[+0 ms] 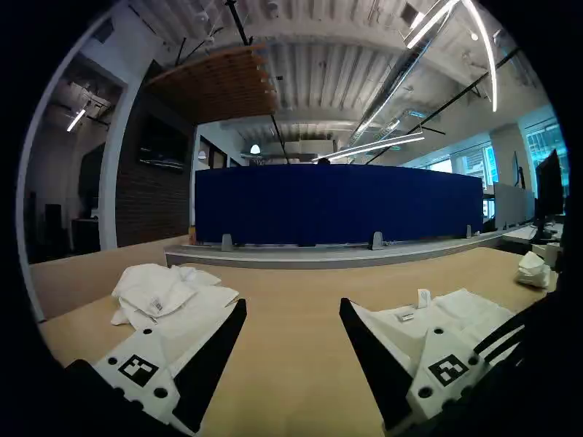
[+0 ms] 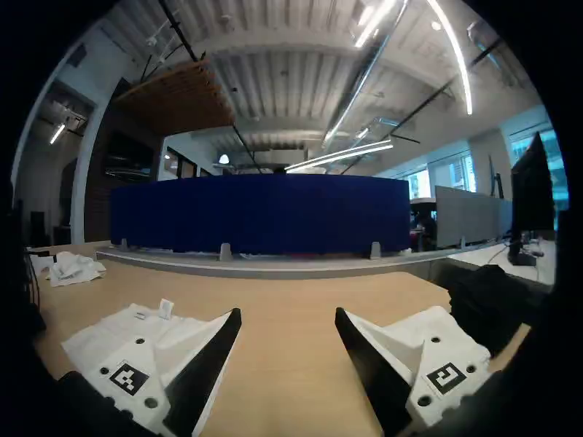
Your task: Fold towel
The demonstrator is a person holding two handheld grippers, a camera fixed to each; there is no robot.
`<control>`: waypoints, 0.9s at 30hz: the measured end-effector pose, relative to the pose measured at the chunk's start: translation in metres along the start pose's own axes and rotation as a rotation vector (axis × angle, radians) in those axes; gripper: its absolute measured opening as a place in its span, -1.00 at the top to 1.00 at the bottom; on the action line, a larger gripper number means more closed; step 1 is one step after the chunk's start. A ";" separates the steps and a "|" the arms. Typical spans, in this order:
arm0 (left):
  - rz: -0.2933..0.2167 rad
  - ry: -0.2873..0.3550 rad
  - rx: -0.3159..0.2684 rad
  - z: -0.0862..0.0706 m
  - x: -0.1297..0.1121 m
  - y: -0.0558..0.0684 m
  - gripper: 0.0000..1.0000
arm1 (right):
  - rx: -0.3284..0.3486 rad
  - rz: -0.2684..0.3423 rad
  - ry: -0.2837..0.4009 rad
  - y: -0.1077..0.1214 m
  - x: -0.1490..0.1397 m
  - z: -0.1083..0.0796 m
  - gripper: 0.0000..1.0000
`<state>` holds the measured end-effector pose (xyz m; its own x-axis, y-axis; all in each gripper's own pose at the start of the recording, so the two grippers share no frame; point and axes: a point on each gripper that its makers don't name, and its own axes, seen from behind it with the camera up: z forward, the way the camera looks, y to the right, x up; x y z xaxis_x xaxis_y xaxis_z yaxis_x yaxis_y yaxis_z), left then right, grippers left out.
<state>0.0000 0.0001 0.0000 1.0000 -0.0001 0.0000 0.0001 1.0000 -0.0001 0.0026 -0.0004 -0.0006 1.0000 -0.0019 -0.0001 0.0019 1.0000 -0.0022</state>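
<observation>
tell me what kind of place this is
Most likely an open-plan office: a long blue desk divider stands along the wooden desk, a monitor sits on a neighbouring desk, and strip lights hang under exposed ceiling.

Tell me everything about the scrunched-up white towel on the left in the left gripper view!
The towel is white, soft-looking cloth, crumpled into a loose heap with folds and bumps, not folded. A small tag shows on top. It lies on the tan table, left of the open left gripper, whose finger hides its near edge. Whether they touch, I cannot tell.
</observation>
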 end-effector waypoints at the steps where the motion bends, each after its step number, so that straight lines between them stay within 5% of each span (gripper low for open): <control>1: 0.000 0.000 0.000 0.000 0.000 0.000 -0.91 | -0.002 -0.002 -0.001 0.000 0.000 0.000 -1.00; 11: -0.030 0.014 0.002 -0.002 0.030 -0.006 -0.90 | -0.006 -0.010 -0.006 -0.005 0.023 -0.003 -1.00; 27: 0.002 -0.016 0.007 -0.008 0.144 0.000 -0.90 | -0.009 -0.032 0.005 -0.006 0.147 -0.006 -1.00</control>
<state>0.1440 0.0002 -0.0083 0.9999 0.0022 0.0158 -0.0023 1.0000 0.0072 0.1495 -0.0070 -0.0065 0.9994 -0.0341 -0.0048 0.0340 0.9994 -0.0111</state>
